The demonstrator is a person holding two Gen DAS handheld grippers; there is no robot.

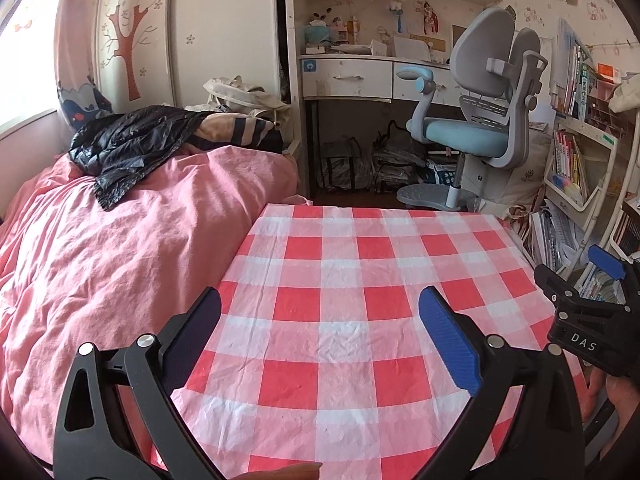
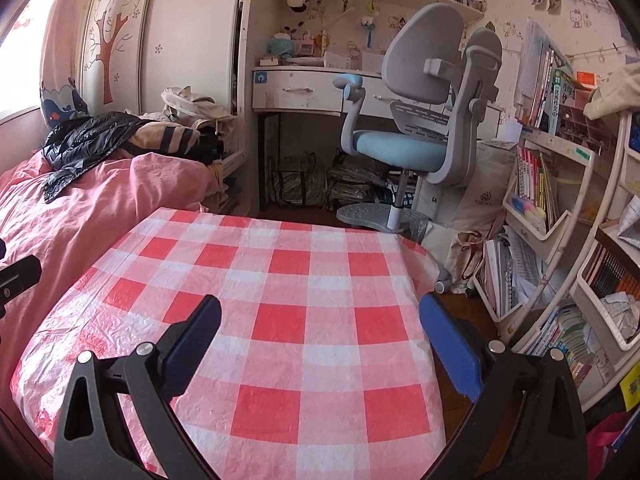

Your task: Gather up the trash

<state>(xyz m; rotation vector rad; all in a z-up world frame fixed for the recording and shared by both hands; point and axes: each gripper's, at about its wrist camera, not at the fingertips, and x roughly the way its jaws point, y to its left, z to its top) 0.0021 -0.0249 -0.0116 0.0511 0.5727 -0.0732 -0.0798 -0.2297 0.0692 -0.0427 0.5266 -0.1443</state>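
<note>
Checked tablecloth, pink bedding, desk chair

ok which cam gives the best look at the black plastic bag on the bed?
Left wrist: the black plastic bag sits larger and nearer centre, its crumpled spread over the pink duvet clear. Right wrist shows the same bag smaller, near the left edge.

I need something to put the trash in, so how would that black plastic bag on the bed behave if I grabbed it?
The black plastic bag lies crumpled and draped over the pink duvet, so it is probably floppy and would sag from one pinch point. It looks thin and empty, so likely very light. Its glossy sheen suggests it may slip between the pads.
</note>
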